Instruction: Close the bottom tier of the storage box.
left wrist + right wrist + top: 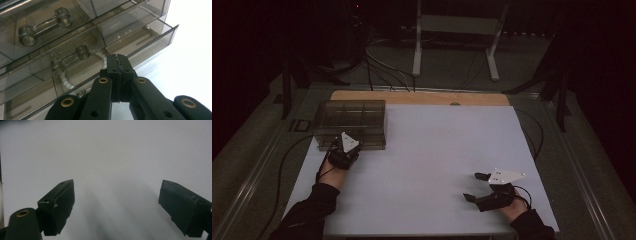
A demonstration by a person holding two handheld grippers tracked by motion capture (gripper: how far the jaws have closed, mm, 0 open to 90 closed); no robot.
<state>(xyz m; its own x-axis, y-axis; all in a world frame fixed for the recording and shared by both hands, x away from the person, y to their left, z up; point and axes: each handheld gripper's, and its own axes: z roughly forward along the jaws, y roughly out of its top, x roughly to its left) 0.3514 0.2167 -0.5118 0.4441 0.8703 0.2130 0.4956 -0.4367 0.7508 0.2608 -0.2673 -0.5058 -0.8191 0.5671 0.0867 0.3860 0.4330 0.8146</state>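
A smoky clear drawer box (349, 120) stands at the table's left rear. My left gripper (343, 150) is right at its front face. In the left gripper view the jaws (119, 61) are shut tight against the front rim of the lower drawer (150, 37), which is pulled out a little. A string of white beads (65, 81) lies in that drawer and runs behind the fingertips; I see nothing between the jaws. The upper drawer handle (45, 23) sits above. My right gripper (473, 186) rests open near the front right, with bare table between its fingers (60, 205).
The white tabletop (437, 150) spreads between the two grippers. A wooden strip (422, 97) edges the table's far side. Cables and a white frame (457, 30) lie on the dark floor beyond.
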